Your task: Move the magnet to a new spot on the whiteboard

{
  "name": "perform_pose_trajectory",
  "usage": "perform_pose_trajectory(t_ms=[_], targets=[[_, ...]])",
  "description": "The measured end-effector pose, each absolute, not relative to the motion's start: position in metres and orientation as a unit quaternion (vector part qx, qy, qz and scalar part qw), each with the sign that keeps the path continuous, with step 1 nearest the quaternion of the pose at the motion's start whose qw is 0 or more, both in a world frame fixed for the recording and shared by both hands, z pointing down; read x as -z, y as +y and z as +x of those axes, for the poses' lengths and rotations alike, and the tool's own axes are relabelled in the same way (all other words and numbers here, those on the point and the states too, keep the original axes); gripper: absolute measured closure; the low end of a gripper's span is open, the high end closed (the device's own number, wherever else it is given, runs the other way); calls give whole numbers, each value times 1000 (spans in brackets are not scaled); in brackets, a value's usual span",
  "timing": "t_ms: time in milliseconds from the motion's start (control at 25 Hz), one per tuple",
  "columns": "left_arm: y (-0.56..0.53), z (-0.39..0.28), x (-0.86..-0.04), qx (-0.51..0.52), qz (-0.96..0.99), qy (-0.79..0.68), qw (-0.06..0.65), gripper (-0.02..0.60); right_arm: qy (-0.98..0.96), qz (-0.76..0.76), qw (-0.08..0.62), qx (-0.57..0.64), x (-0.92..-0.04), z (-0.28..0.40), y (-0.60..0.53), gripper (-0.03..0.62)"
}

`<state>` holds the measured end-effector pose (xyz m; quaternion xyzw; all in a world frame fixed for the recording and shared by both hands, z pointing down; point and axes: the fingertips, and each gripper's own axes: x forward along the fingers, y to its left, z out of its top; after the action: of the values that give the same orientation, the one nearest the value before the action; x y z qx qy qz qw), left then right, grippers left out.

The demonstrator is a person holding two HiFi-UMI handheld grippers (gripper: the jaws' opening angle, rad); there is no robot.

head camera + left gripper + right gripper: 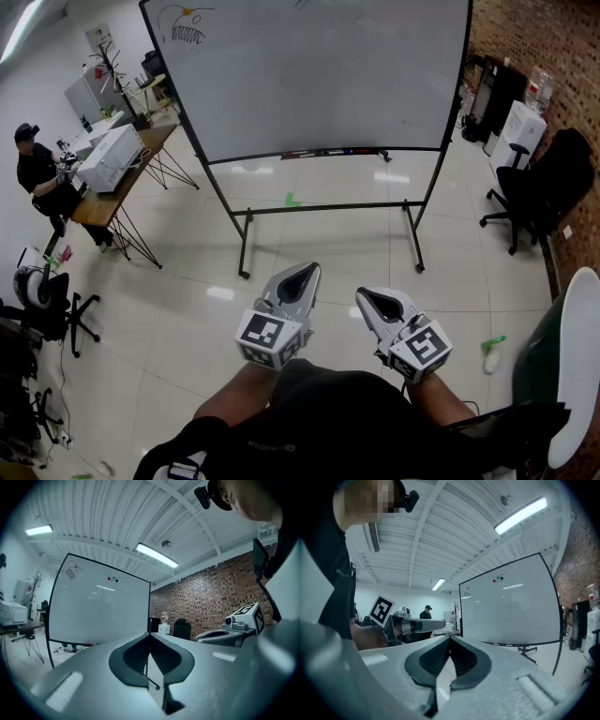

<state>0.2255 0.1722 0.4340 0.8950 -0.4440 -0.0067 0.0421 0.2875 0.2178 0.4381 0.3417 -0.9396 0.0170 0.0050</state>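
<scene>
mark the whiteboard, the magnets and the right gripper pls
whiteboard (pixel 319 75), head view, middle of the white surface.
magnets (pixel 498 579), right gripper view, middle of the coloured dots high on the board.
right gripper (pixel 361 295), head view, tip of its closed jaws.

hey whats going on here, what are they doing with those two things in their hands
A person stands some way back from the whiteboard, holding one claw in each hand. The left claw and right claw both point level toward the board, and both are shut with nothing between their jaws. A few small coloured magnets sit near the top of the board, untouched. Moving a magnet has not begun yet.
</scene>
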Motion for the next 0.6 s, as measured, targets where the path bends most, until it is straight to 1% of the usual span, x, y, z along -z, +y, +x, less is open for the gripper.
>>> perform_pose_trajectory(t_ms=[120, 600], targets=[[172, 228, -428, 6, 895, -444, 40, 566, -937, 350, 7, -18, -448, 298, 213, 594], [175, 228, -423, 6, 895, -444, 40, 565, -938, 346, 8, -18, -448, 295, 214, 594]])
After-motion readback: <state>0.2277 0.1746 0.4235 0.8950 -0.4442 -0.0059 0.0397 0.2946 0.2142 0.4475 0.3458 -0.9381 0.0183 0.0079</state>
